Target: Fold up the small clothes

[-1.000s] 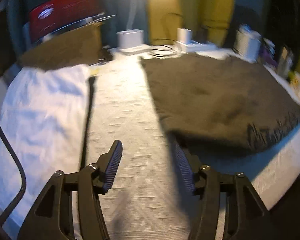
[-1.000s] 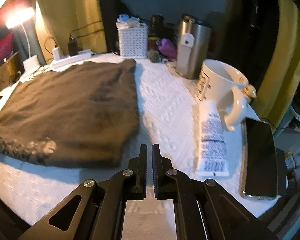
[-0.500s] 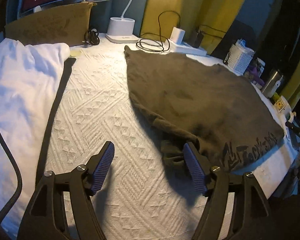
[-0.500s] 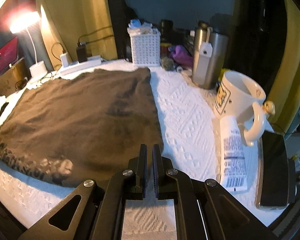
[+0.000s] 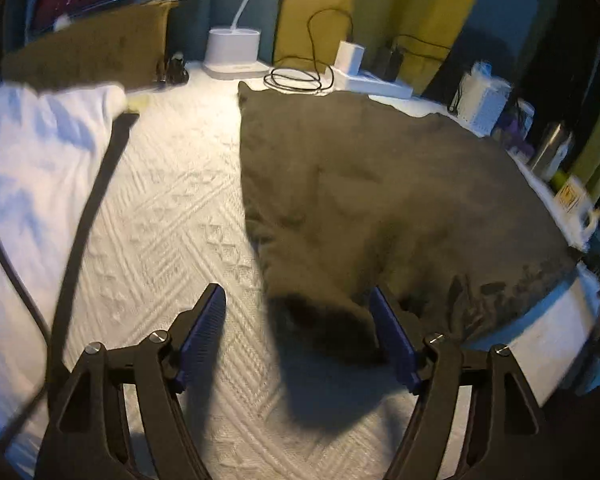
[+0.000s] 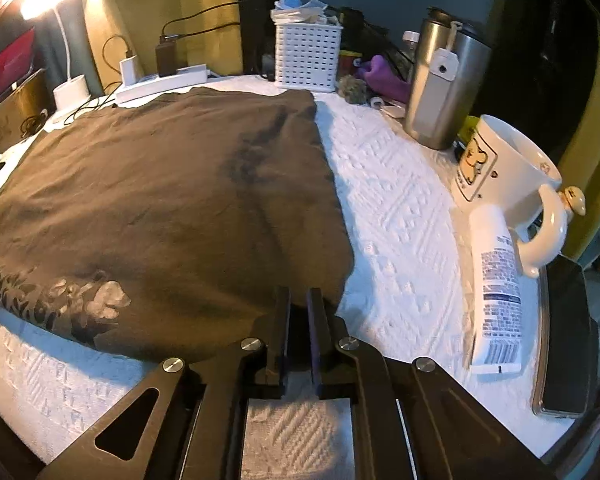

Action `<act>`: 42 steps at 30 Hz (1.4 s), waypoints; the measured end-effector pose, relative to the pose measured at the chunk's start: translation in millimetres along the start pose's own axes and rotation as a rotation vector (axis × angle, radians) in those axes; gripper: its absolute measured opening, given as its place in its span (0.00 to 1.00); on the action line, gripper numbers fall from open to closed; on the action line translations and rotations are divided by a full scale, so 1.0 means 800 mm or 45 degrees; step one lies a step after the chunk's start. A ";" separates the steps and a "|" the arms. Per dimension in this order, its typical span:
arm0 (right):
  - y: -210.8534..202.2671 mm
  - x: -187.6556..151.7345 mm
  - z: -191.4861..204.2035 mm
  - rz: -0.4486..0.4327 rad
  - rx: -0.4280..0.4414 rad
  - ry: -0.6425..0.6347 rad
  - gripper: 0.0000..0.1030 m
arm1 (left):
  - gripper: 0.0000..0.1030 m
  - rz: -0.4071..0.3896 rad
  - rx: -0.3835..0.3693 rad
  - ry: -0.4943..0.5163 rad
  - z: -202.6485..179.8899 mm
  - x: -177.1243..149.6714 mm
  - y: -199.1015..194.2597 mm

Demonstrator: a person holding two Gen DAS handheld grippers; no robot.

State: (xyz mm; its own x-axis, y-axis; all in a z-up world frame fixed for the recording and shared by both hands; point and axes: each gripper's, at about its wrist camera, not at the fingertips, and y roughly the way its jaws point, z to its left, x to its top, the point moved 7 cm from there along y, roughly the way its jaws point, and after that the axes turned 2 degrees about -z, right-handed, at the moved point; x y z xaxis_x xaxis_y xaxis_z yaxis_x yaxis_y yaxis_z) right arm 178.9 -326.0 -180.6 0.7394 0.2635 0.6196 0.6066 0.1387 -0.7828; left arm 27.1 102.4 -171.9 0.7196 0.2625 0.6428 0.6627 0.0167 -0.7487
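The brown T-shirt [image 6: 160, 200] lies spread flat across the white textured bedspread [image 6: 400, 216], a pale printed graphic along its near hem and a few soft wrinkles through the middle. The left gripper [image 5: 298, 320] has its blue-padded jaws wide apart, and they have just been opening; the shirt's near left corner bunches between them, with no pad pressing on it. The right gripper [image 6: 299, 304] is only slightly parted, its jaws just now easing open, tips over the shirt's near right corner, nothing clamped. Beside the shirt on the right stand a steel tumbler [image 6: 444, 92], a cream mug [image 6: 508, 176], a white tube [image 6: 496, 288] and a dark phone [image 6: 564, 340]. A white basket [image 6: 308, 56] and power strip [image 6: 164, 82] sit behind; white fabric [image 5: 32, 184] lies left.
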 end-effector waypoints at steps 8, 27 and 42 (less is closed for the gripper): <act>0.001 -0.015 -0.047 -0.011 -0.040 0.158 0.85 | 0.11 -0.003 0.035 0.123 -0.014 0.004 0.007; 0.007 0.005 0.017 -0.065 0.174 0.189 0.14 | 0.08 0.049 -0.013 0.069 -0.009 -0.003 -0.014; -0.012 -0.014 0.016 -0.097 -0.053 0.046 0.09 | 0.47 0.007 0.119 -0.078 0.043 0.004 -0.024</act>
State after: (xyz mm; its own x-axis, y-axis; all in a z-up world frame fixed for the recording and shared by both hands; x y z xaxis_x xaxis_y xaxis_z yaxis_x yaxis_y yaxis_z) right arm 161.2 -317.8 -180.6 0.7004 0.2190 0.6793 0.6725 0.1167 -0.7309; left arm 9.4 136.1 -161.3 0.7074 0.3216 0.6294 0.6344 0.1039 -0.7660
